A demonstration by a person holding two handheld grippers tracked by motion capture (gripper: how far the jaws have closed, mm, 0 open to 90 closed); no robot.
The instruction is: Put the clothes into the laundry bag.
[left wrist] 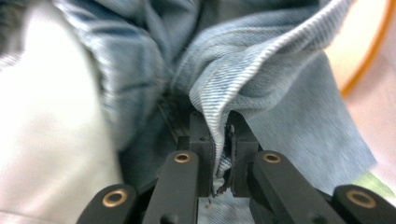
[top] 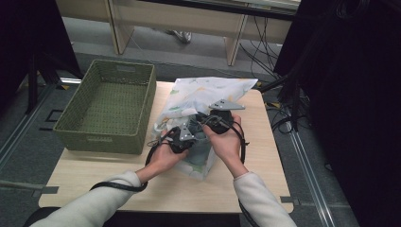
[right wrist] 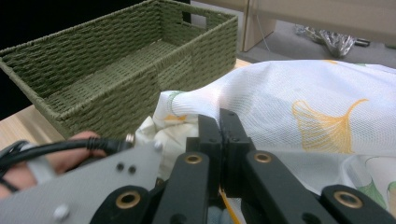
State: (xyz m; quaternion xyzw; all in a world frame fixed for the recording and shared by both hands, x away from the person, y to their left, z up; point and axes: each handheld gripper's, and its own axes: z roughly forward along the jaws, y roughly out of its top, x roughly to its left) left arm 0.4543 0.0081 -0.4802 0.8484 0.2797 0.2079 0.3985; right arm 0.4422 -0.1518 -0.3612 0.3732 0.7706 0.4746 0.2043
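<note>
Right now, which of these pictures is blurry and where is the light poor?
Left gripper view: denim fabric sharp only near the tool's jaws, blurred beyond. Right gripper view: basket crisp, white printed cloth bright, nearest parts soft. High view: evenly lit table, dark at both sides.

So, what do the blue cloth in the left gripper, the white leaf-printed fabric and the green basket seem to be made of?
The blue cloth looks like denim: diagonal twill ribs show along its folded edge, matte and faded. The white leaf-printed fabric seems a thin, slightly sheer woven textile, probably synthetic, with a fine grid visible in its weave. The green basket appears woven from twisted cord, perhaps paper rope; its strands look matte and rope-like.
</note>
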